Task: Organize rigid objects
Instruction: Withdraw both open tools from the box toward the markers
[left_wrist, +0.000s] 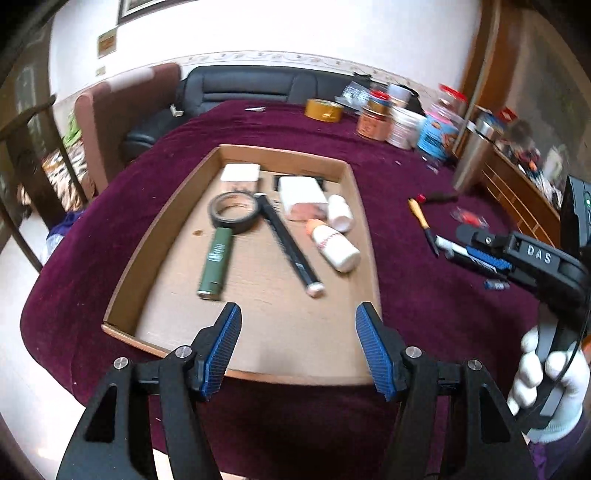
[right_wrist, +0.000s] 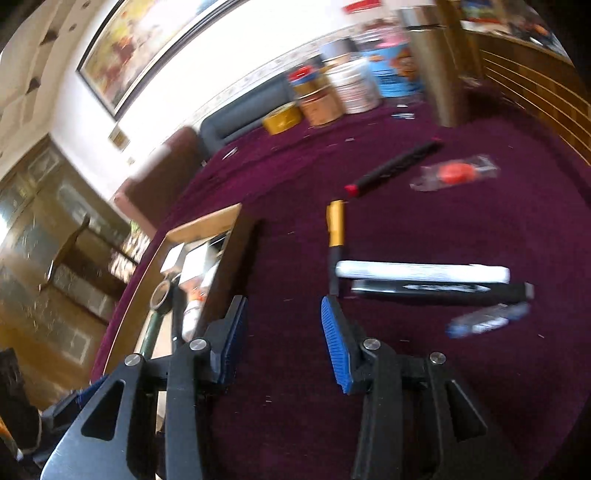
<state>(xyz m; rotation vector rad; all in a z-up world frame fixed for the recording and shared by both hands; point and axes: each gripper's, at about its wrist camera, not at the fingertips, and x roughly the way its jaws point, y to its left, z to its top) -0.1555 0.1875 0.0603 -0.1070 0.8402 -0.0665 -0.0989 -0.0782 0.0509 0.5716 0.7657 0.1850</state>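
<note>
From the left wrist, the left gripper (left_wrist: 297, 347) gapes empty over the cardboard tray (left_wrist: 364, 229), while from the right wrist the nearer right gripper (right_wrist: 282, 336), also wide, faces the white marker (right_wrist: 423, 272) lying crosswise ahead-right.

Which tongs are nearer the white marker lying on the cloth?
Right. The right tongs hover open beside the white marker; the left tongs sit over the cardboard tray.
</note>
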